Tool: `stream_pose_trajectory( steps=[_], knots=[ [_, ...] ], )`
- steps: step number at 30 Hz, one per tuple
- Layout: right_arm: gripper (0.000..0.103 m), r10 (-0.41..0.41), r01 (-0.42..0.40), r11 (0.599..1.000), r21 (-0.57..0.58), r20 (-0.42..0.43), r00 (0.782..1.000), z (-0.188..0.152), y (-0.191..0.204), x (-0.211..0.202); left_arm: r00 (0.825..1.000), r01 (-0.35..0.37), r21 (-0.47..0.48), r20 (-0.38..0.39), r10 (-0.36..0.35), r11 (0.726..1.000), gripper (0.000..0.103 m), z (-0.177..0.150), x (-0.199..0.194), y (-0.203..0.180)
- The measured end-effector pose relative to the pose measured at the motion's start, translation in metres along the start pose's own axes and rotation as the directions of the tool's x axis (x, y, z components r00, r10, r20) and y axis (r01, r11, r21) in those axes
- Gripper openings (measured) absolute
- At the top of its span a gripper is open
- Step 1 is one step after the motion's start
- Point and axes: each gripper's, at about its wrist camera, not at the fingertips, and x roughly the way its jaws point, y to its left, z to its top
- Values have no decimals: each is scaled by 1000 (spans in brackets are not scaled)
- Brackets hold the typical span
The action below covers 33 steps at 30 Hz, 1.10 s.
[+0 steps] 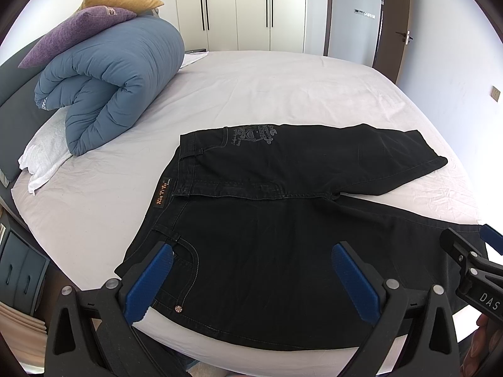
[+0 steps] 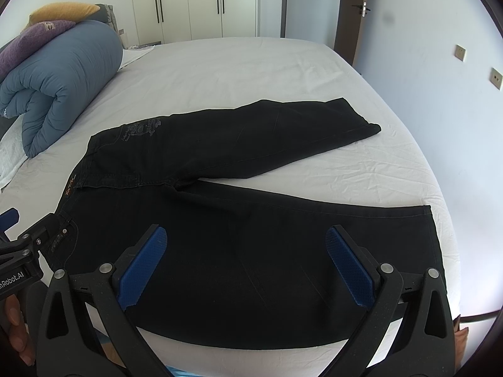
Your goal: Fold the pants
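Note:
Black pants [image 1: 267,220] [image 2: 220,207] lie spread flat on a white bed [image 1: 283,94] [image 2: 235,72], waistband to the left, both legs fanning out to the right. The near leg runs along the bed's front edge; the far leg angles away. My left gripper [image 1: 253,278] hovers open above the waist and front pocket area, blue pads wide apart, nothing between them. My right gripper [image 2: 246,265] is open over the near leg's thigh, also holding nothing. Each gripper shows at the edge of the other's view.
A rolled blue duvet [image 1: 110,81] [image 2: 56,84] with purple and yellow pillows [image 1: 78,28] on top sits at the bed's left end. White wardrobes [image 1: 239,6] and a door [image 1: 405,31] stand behind. A wall runs close along the bed's right side.

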Motion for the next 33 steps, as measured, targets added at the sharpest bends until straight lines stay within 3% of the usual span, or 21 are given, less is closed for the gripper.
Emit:
stream_pose_trajectory(
  steps=[26,33],
  knots=[
    [103,13,-13,1000,-18,-12,1000,-9,10,5,1000,3,3,0,-3,1000,103,-4,3,2],
    [103,86,-88,994,-65,-27,996,8,9,22,998,8,79,54,-12,997,103,10,19,11]
  ],
)
